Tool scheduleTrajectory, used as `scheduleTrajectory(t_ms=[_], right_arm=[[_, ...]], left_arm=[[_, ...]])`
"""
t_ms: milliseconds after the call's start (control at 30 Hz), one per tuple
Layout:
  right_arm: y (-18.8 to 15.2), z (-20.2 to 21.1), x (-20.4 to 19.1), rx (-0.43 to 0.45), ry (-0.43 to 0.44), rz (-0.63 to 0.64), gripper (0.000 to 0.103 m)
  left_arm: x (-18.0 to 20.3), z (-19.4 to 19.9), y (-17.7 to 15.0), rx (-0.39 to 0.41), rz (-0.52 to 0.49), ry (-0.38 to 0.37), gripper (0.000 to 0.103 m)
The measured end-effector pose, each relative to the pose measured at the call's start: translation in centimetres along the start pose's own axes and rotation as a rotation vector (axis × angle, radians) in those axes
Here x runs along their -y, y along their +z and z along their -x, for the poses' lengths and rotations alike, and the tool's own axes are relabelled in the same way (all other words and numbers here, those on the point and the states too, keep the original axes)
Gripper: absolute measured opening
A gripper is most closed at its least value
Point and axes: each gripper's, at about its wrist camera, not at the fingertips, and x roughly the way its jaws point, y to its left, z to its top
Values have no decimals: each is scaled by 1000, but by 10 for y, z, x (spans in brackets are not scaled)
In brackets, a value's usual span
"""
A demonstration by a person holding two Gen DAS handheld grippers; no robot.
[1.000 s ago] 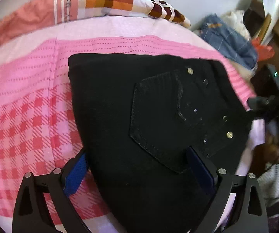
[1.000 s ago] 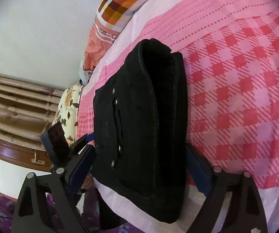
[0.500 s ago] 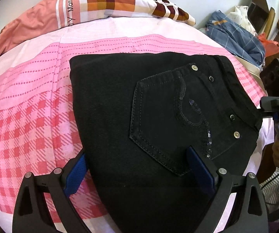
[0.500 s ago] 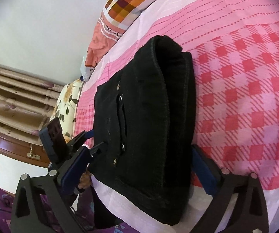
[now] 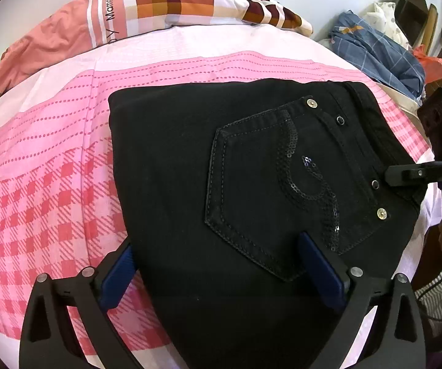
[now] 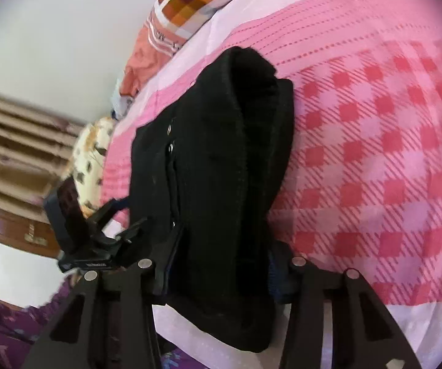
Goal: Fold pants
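Note:
Black pants (image 5: 236, 190) lie folded into a thick stack on the pink checked bed, back pocket with sequins facing up. My left gripper (image 5: 218, 264) is open, its blue-padded fingers either side of the stack's near edge. In the right wrist view the pants (image 6: 221, 184) show as a thick folded bundle seen from the waistband side. My right gripper (image 6: 221, 264) has closed in on the bundle's near end, its fingers pressing both sides. The right gripper also shows in the left wrist view (image 5: 417, 173) at the waistband edge. The left gripper shows in the right wrist view (image 6: 104, 230).
A patterned orange and white pillow (image 5: 165, 3) lies at the head of the bed. A pile of blue clothes (image 5: 380, 52) sits at the far right. A floral pillow (image 6: 93, 156) and a wooden headboard (image 6: 12, 141) are at the left in the right wrist view.
My right gripper has narrowed from wide open onto the near end of the folded pants. The left gripper stayed open and shifted slightly over the stack.

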Motion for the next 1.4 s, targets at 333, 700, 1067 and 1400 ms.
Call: scheduleTrajectory(t_ms=[333,700,1067,1400], right_arm=[[5,5,8,-6,123,-30,75],[1,-1,-8,-19,15,37,49],[-4,-2,13,-41,134,-76,40],[0,-13,-20,-73,74,38,70]], left_arm=[[-8,-2,3,-6,3,-18,103],[-8,-2,1,7,8,-28,103],[-10,1,-2,35,8,-44,103],[-19,6,-1,36,32,-109,103]])
